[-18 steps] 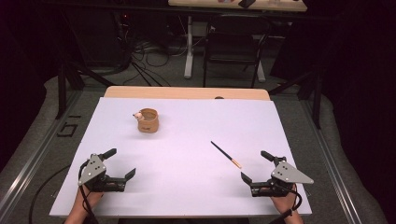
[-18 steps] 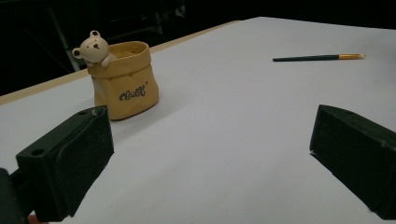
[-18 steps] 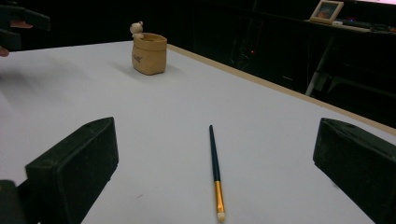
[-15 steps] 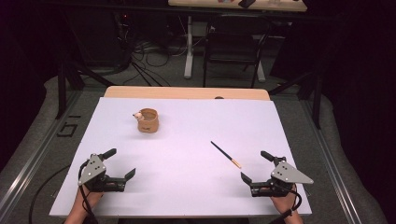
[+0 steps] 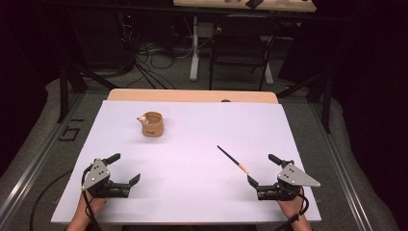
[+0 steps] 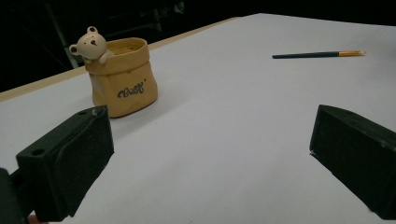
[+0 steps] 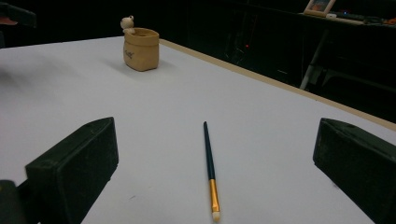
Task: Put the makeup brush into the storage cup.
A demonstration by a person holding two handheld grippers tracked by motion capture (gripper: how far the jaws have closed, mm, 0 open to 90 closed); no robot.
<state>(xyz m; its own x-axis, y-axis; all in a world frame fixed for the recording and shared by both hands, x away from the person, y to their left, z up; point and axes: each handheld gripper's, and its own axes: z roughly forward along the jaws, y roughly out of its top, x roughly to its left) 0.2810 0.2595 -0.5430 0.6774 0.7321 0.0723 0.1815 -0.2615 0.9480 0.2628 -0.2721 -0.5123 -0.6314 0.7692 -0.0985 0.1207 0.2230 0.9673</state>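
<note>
On the left, the left gripper (image 5: pixel 124 168) sits low near the front edge of the white table (image 5: pixel 192 144), with its two black jaws spread wide and nothing between them. Up ahead of it stands a little tan pot shaped like a sack (image 5: pixel 153 124), with a tiny bear (image 6: pixel 89 43) peeking over the rim. Dark curly writing is on the front of the pot, but it is too small to read for sure. Farther right, a thin paintbrush (image 5: pixel 232 160) lies flat, well apart from the pot. Its pale tip points toward the right gripper (image 5: pixel 263 169), which is also wide open and holding nothing. The brush seems to be the next thing to pick up. To do it well, line the jaws up on both sides of the thin handle, go down low, and close gently.
</note>
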